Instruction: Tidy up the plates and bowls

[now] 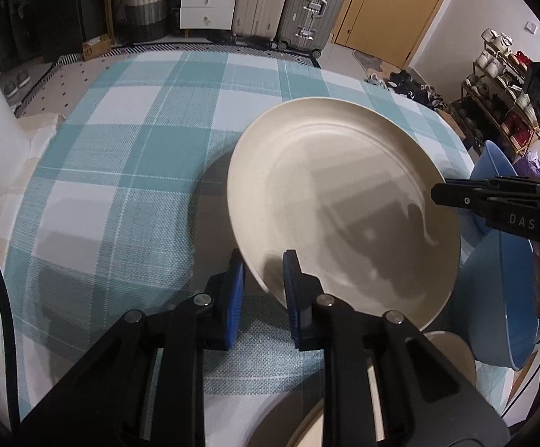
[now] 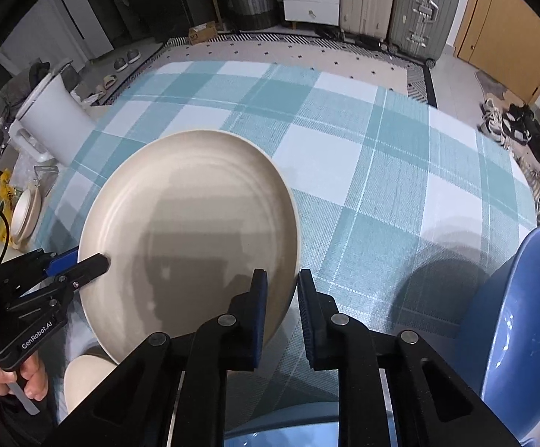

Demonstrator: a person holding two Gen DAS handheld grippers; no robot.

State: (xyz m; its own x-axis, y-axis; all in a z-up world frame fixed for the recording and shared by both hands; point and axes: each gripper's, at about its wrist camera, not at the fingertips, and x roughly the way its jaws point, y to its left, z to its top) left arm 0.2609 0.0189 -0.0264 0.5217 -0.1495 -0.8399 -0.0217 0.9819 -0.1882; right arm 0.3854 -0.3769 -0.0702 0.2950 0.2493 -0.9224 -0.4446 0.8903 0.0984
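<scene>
A large cream plate [image 1: 344, 205] hangs tilted above the checked tablecloth, held from both sides. My left gripper [image 1: 264, 260] is shut on its near-left rim, with one blue pad under the plate and one on top. The right gripper [image 1: 436, 193] reaches in from the right and clamps the opposite rim. In the right wrist view the same plate [image 2: 188, 223] fills the left half. There my right gripper [image 2: 283, 277] pinches the plate's right edge, and the left gripper [image 2: 92, 260] bites the left edge. A blue bowl [image 2: 519, 316] stands at the right.
The teal and white checked tablecloth [image 2: 381, 171] spreads out behind the plate. A cream bowl [image 2: 83, 376] sits below the plate near the front. More cream dishes [image 2: 27, 208] and a white container [image 2: 53, 119] are at the table's left. The blue bowl [image 1: 493, 298] is close under the right hand.
</scene>
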